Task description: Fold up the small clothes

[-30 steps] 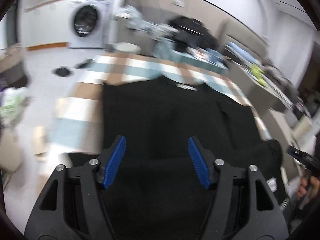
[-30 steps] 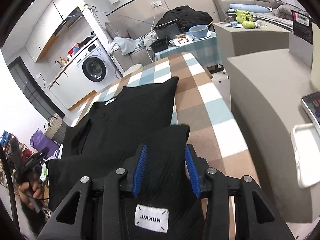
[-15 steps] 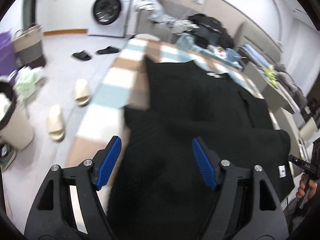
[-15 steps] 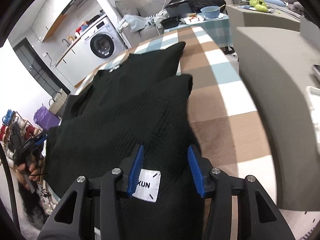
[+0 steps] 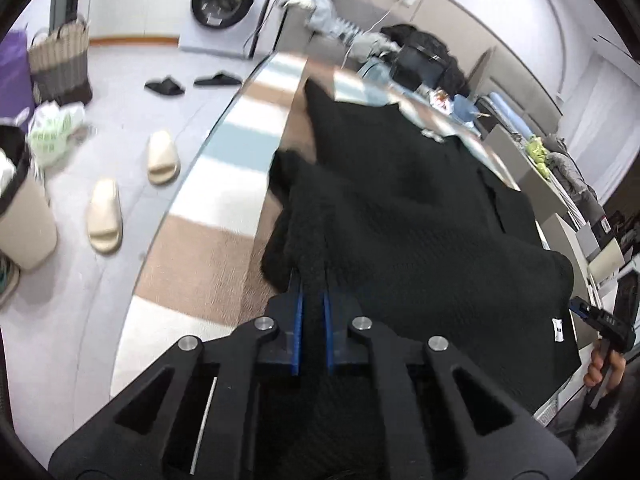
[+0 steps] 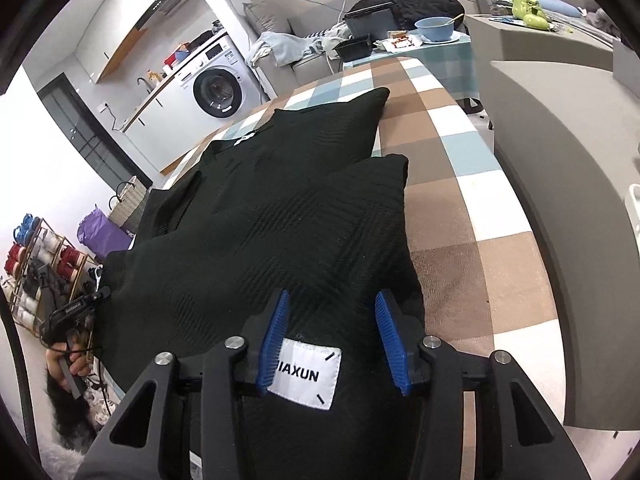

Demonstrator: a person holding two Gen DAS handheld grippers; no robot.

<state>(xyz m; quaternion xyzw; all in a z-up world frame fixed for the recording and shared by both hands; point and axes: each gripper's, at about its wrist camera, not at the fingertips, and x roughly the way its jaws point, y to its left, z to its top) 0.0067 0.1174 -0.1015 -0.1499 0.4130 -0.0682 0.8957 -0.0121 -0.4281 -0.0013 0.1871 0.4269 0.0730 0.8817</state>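
Observation:
A black knitted garment [image 5: 400, 208] lies spread on the checked tablecloth [image 5: 208, 248], collar at the far end. My left gripper [image 5: 311, 280] is at the garment's near left edge. Its blue pads are almost together, closing tight on a raised ridge of the black fabric. In the right wrist view the garment [image 6: 280, 208] shows a folded-in part on top. My right gripper [image 6: 332, 308] sits over the near hem, its jaws apart and closing slightly. The flat white label [image 6: 306, 376] and the fabric lie between the pads, not visibly pinched.
The tablecloth [image 6: 452, 184] has bare room right of the garment, then a grey sofa [image 6: 560, 160]. Left of the table on the floor are beige slippers [image 5: 162, 156], a bin [image 5: 24, 224] and a washing machine [image 5: 224, 4]. A side table holds a blue bowl [image 6: 436, 28].
My left gripper moved left to the garment's near left edge and went from wide open to shut on the fabric. My right gripper sank slightly; the label now lies between its fingers.

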